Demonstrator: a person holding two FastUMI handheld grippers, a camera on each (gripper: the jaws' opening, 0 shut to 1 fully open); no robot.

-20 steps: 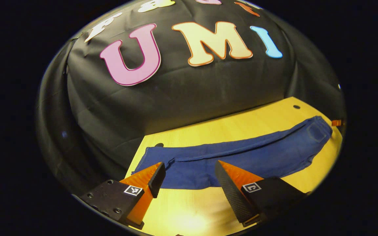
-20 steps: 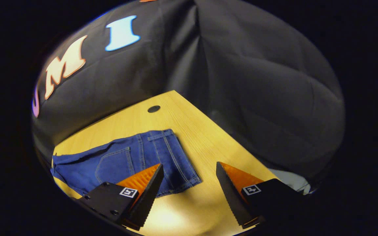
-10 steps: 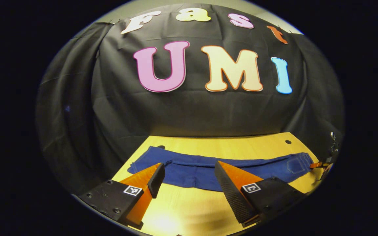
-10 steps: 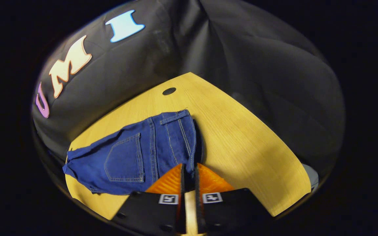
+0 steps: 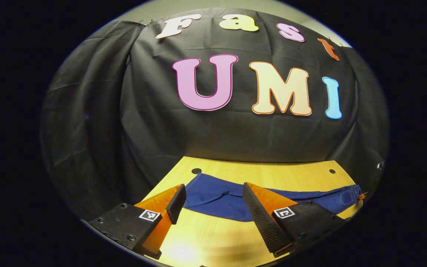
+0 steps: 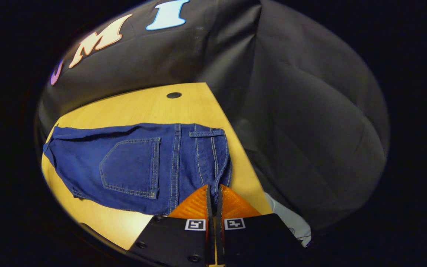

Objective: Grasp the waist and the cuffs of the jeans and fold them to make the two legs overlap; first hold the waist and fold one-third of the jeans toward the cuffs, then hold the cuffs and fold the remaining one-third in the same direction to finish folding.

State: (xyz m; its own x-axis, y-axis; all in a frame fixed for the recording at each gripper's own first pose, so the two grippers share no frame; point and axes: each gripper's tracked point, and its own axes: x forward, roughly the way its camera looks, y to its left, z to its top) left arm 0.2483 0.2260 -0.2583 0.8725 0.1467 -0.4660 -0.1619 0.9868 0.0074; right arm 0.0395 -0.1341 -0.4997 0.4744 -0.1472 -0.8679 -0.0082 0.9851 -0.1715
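Blue jeans (image 5: pixel 217 202) lie flat across the wooden table (image 5: pixel 206 241), legs one over the other. In the left gripper view the cuff end is nearest. My left gripper (image 5: pixel 213 186) hovers open just in front of it, with nothing between its fingers. In the right gripper view the waist end of the jeans (image 6: pixel 143 163) shows a back pocket (image 6: pixel 132 167) and the waistband. My right gripper (image 6: pixel 214 187) is shut on the waistband's near corner. A small part of the right gripper (image 5: pixel 361 195) also shows at the far right of the left gripper view.
The table has round holes near its back corners (image 5: pixel 196 171) (image 5: pixel 332 171) (image 6: pixel 174 95). Black cloth walls stand close behind and beside the table. The table's right edge (image 6: pixel 250 174) runs just past the waistband, with something white (image 6: pixel 291 222) below it.
The right gripper went from open to shut on the waistband a second ago and still holds it. The left gripper stayed open and swung to face the cuff end squarely.
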